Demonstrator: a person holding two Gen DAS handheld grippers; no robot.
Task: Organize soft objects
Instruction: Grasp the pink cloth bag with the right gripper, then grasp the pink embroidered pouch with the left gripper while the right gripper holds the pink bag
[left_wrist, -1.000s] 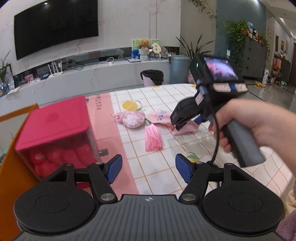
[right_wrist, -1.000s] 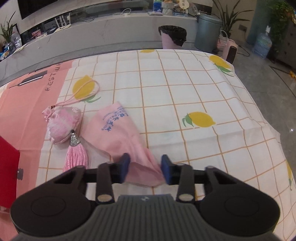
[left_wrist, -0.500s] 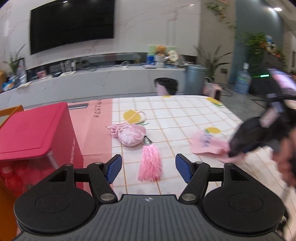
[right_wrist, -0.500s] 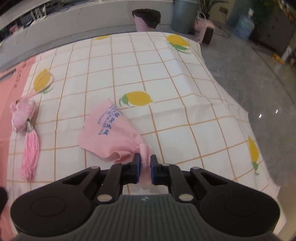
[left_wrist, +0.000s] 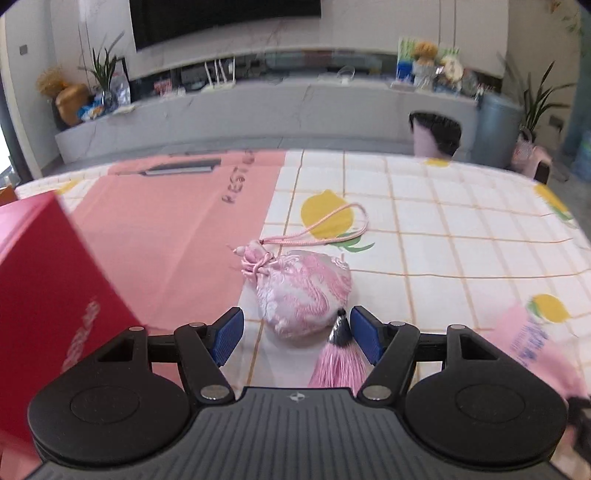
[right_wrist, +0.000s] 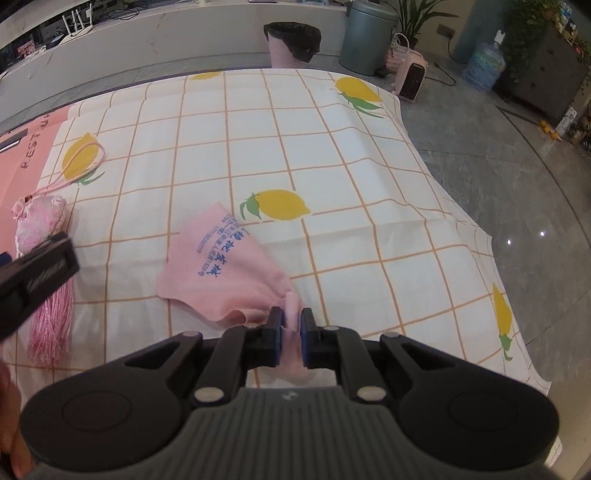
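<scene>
A pink brocade sachet with a cord loop and a pink tassel lies on the lemon-print tablecloth. My left gripper is open just above it, its blue pads either side of the sachet's near end, not touching it. In the right wrist view the sachet and its tassel lie at the left. A flat pink cloth pouch with blue print lies mid-table, and my right gripper is shut on its near corner. The pouch also shows at the right of the left wrist view.
A red box stands at the left, close to my left gripper. The tablecloth drops off the table's right and far edges. Beyond the far edge stand a bin with a black liner and a grey bin.
My left gripper swung left from beside the right hand and sank over the sachet, still open. My right gripper shut on the pouch's corner and dragged it to the right, away from the sachet.
</scene>
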